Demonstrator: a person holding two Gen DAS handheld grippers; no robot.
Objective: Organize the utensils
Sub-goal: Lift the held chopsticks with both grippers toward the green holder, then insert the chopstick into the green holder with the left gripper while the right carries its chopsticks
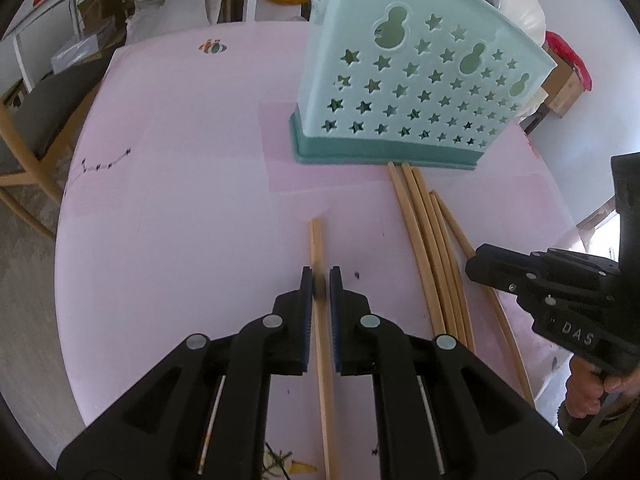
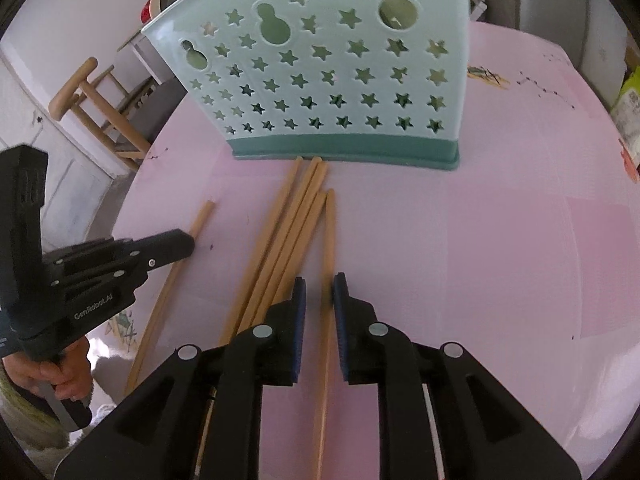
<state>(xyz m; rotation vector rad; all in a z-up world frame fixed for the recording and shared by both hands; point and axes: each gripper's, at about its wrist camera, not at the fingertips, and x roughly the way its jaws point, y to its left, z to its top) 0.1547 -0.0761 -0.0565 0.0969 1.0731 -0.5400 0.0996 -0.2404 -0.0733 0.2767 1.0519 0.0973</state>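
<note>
A mint-green holder [image 1: 400, 80] [image 2: 340, 80] with star-shaped holes stands upright on the pink table [image 1: 180, 200]. Several wooden chopsticks [image 1: 428, 248] [image 2: 280, 240] lie in a loose bundle in front of its base. My left gripper [image 1: 320, 280] [image 2: 188, 242] is shut on a single chopstick [image 1: 316, 240] [image 2: 202, 220] that lies apart, left of the bundle. My right gripper [image 2: 320, 284] [image 1: 474, 266] stands open at the bundle's right side. One chopstick [image 2: 330, 232] runs between its pads, close to the right pad, with a gap on the left.
A person's hand [image 1: 588, 396] [image 2: 60, 376] holds each gripper's handle. A wooden chair [image 1: 24, 160] and a stool [image 2: 92, 100] stand beyond the table's rounded edge. A white bowl [image 1: 516, 4] sits behind the holder. Small printed marks dot the tablecloth [image 2: 500, 240].
</note>
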